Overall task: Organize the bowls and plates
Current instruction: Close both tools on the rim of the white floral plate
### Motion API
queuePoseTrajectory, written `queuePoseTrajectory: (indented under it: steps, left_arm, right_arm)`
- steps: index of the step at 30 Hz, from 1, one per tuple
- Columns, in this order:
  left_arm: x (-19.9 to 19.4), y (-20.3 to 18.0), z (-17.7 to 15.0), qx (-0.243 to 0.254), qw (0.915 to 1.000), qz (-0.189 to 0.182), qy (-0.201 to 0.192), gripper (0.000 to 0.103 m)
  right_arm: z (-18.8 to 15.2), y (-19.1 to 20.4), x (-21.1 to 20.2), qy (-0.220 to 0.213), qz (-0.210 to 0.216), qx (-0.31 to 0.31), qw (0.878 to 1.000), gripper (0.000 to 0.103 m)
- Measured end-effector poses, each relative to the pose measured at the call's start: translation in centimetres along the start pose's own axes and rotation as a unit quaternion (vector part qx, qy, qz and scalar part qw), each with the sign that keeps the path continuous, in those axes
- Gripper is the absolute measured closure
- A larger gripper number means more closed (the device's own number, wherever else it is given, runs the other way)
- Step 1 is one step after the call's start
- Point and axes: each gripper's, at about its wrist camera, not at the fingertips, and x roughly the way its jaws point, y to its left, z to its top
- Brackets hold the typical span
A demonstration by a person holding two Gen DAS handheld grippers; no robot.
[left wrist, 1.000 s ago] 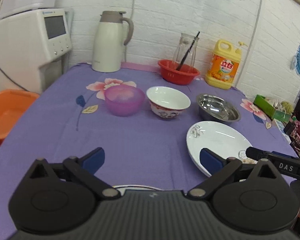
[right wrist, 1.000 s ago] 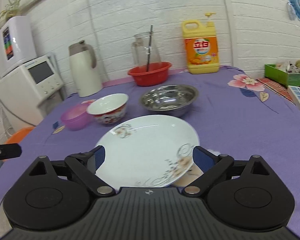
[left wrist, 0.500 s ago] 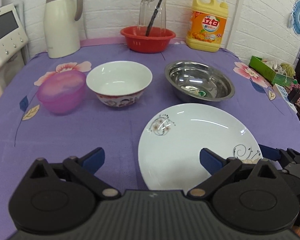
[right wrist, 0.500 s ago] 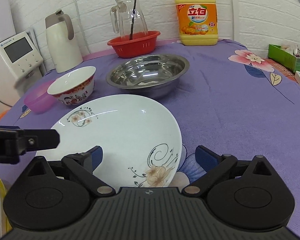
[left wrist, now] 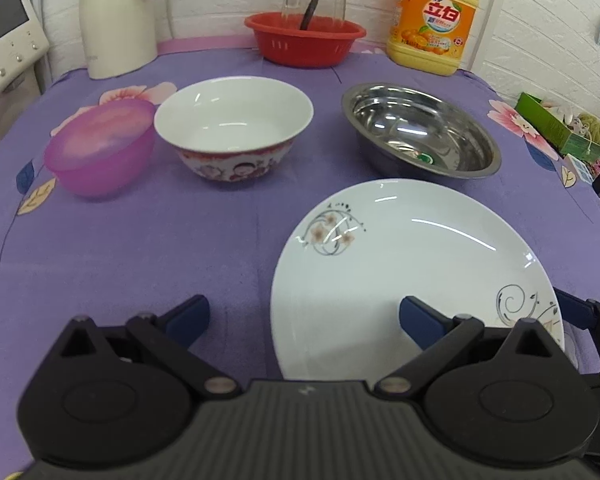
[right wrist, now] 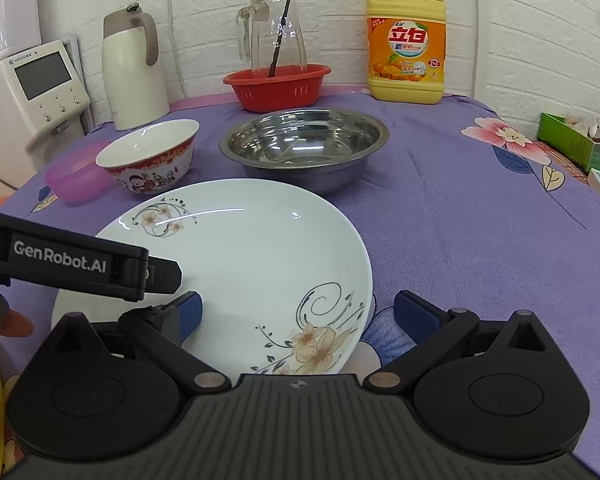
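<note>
Right wrist view: both grippers approach the white plate [right wrist: 244, 264], nothing grasped yet.
Right gripper [right wrist: 296, 316] and left gripper [left wrist: 304, 320] gape unclenched at the plate's near rim on the desk [right wrist: 460, 216]; next, probably pinch the rim and lift toward the bowls.

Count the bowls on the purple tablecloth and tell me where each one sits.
3. The purple plastic bowl is farthest left, the white ceramic bowl sits beside it, and the steel bowl is right of both, behind the white plate. The red basket isn't counted.
</note>
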Motion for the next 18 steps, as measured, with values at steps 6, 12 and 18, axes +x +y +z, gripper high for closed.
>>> queuePoseTrajectory:
  steps: [6, 12, 18]
  left_arm:
    - [0.07, -0.41, -0.01, -0.013, 0.9995, 0.028, -0.001, 0.003]
    - [0.07, -0.51, -0.09, -0.022, 0.9992, 0.032, -0.004, 0.003]
    - [0.09, -0.63, -0.18, -0.019, 0.9994, 0.030, -0.004, 0.003]
  right_arm:
    - [-0.01, -0.13, -0.05, -0.001, 0.001, 0.001, 1.000, 0.000]
    - [-0.03, -0.10, -0.04, -0.001, 0.000, 0.000, 1.000, 0.000]
    - [-0.04, -0.10, -0.03, -0.001, 0.000, 0.000, 1.000, 0.000]
